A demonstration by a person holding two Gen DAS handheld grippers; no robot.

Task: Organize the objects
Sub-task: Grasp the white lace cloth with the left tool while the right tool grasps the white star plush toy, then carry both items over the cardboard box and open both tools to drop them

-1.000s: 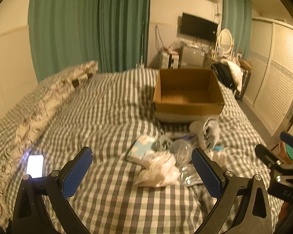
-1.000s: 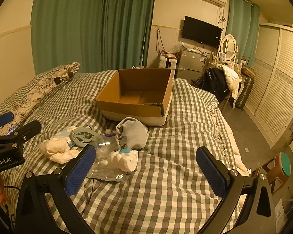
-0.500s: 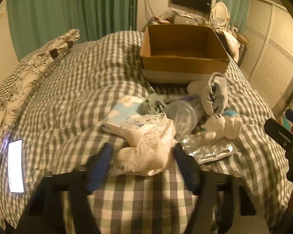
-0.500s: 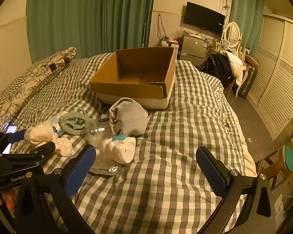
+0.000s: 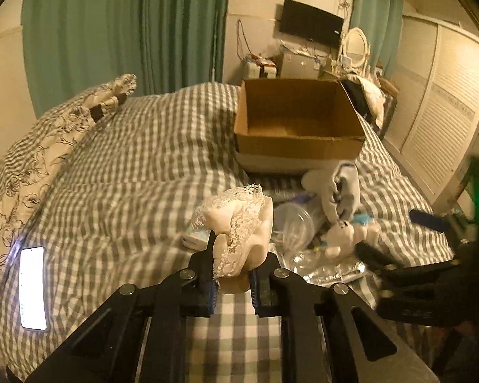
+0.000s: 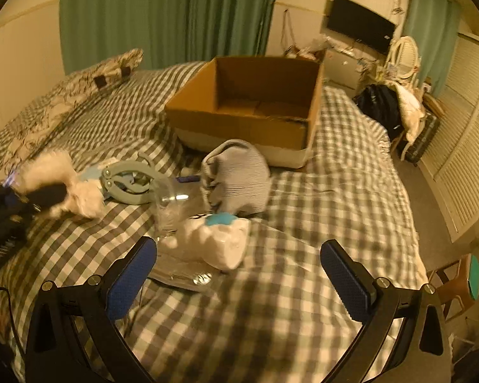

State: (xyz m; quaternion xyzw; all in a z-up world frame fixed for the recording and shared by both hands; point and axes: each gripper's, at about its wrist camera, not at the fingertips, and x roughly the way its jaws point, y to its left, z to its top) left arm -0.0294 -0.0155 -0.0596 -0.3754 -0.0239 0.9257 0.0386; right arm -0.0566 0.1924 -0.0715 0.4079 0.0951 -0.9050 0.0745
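My left gripper [image 5: 231,282] is shut on a cream lace cloth [image 5: 239,233] and holds it a little above the checked bed; it also shows blurred in the right wrist view [image 6: 64,185]. My right gripper [image 6: 238,274] is open and empty, just short of a white plush toy with a blue patch [image 6: 212,237]. An open, empty cardboard box [image 6: 249,108] stands further back on the bed, also in the left wrist view [image 5: 298,121]. A grey cloth pouch [image 6: 236,177], a clear plastic cup [image 6: 169,204] and a green ring-shaped tool [image 6: 129,183] lie in front of the box.
A lit phone [image 5: 32,287] lies on the bed at the left, next to a floral pillow [image 5: 48,134]. A silver foil packet [image 6: 182,274] lies under the plush toy. A slatted wardrobe [image 6: 463,127] and a cluttered desk [image 6: 351,60] stand beyond the bed's right edge.
My left gripper closed on the lace cloth and lifted it off the bed. My right gripper moved forward and down toward the plush toy, still open.
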